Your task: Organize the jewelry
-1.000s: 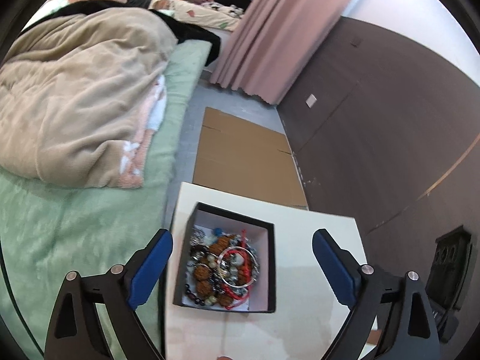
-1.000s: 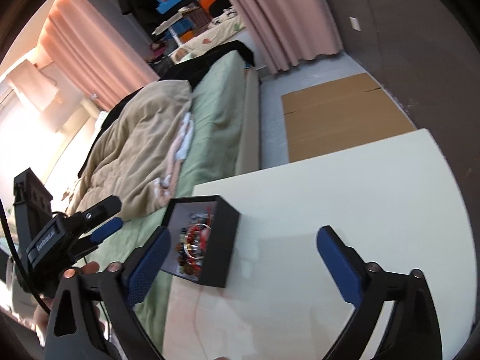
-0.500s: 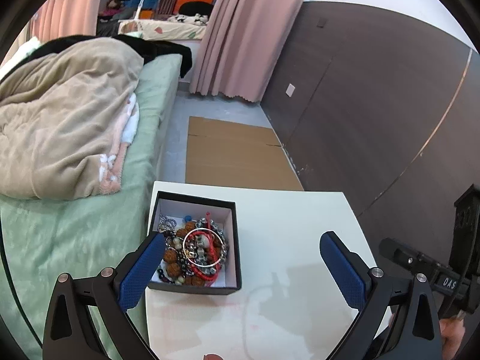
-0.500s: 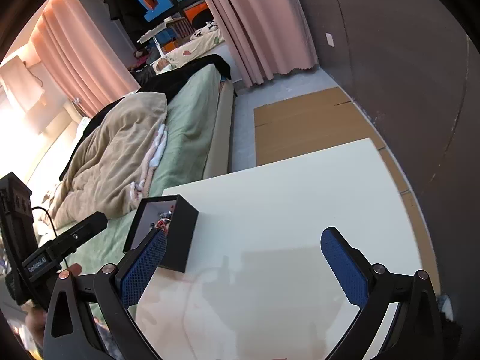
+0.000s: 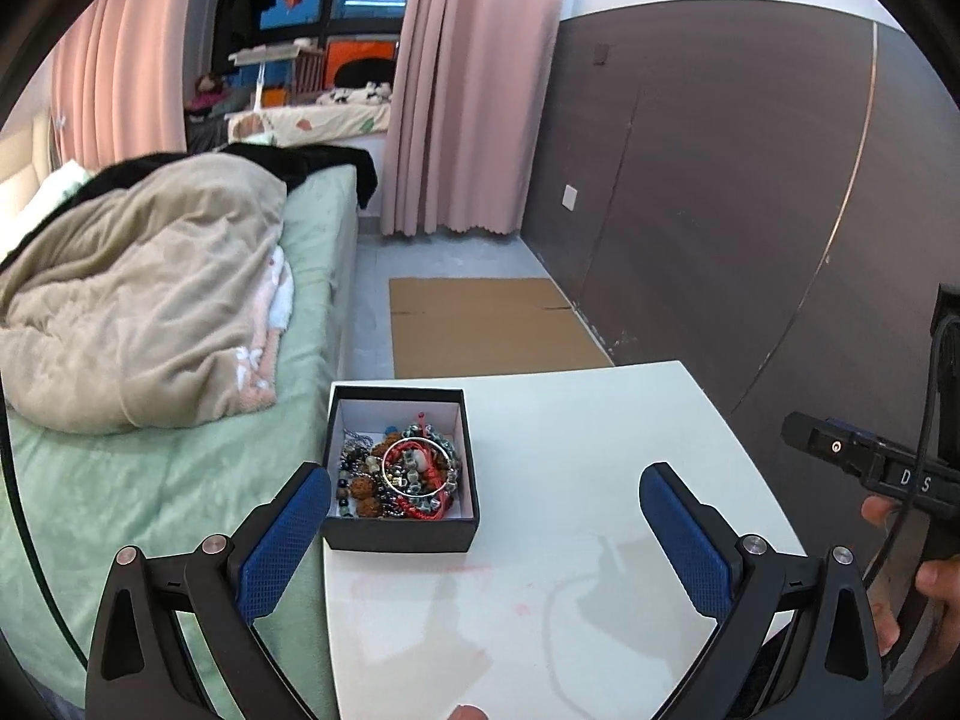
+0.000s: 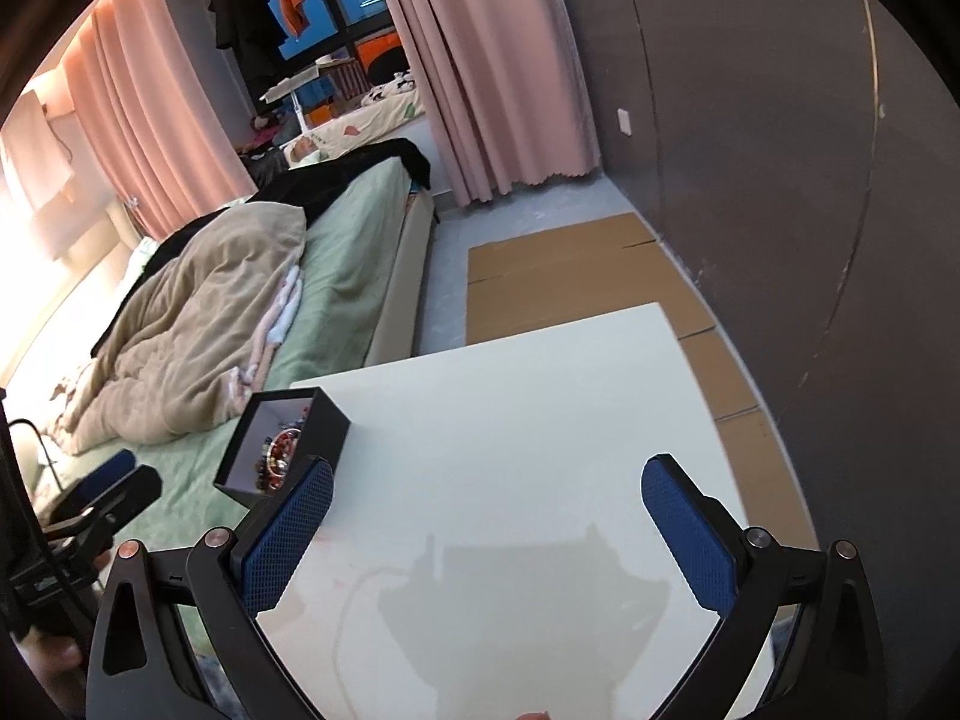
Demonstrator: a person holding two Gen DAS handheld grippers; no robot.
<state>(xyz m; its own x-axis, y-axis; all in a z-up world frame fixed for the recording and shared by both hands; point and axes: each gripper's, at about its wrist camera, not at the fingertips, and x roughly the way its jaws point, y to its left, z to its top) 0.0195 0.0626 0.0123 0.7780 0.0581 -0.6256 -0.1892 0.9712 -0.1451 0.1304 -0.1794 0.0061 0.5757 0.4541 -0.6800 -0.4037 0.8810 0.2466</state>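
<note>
Both my grippers hang spread wide over the white table (image 5: 600, 450) with nothing held: left gripper (image 5: 486, 534) just short of the black box (image 5: 399, 534) at the table's near-left corner, right gripper (image 6: 486, 528) over bare tabletop beside it. Left wrist looks straight into the box — tangled jewelry (image 5: 402, 480), silver bangle (image 5: 417, 467) on top — while the right wrist catches only a sliver past its wall. Beyond the box lie the bed (image 5: 180, 330) and floor cardboard (image 5: 486, 324).
</note>
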